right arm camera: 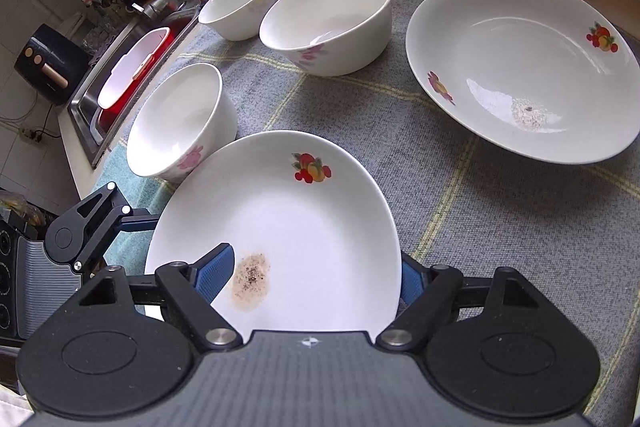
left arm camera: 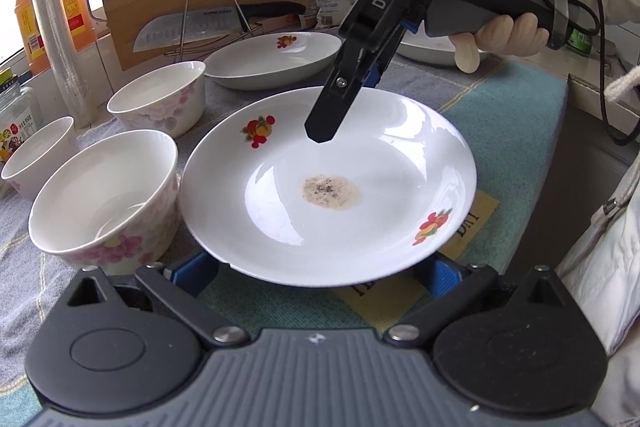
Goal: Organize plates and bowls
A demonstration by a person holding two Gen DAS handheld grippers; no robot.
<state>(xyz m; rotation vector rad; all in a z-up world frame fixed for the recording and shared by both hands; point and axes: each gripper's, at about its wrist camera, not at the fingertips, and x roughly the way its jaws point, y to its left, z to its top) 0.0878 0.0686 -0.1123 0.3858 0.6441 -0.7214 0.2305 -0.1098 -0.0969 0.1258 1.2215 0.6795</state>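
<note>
Plate [right arm camera: 288, 227] sits across my right gripper [right arm camera: 312, 277] — one finger above, one beneath, not visibly clamped; left gripper [left arm camera: 316, 269] spread under its rim — it could slip.

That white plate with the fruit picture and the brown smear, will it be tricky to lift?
Probably slippery: the plate has a glossy glaze that throws bright reflections. It looks like stiff ceramic, so likely breakable if dropped. The right gripper straddles only one edge, so it may tilt.
</note>
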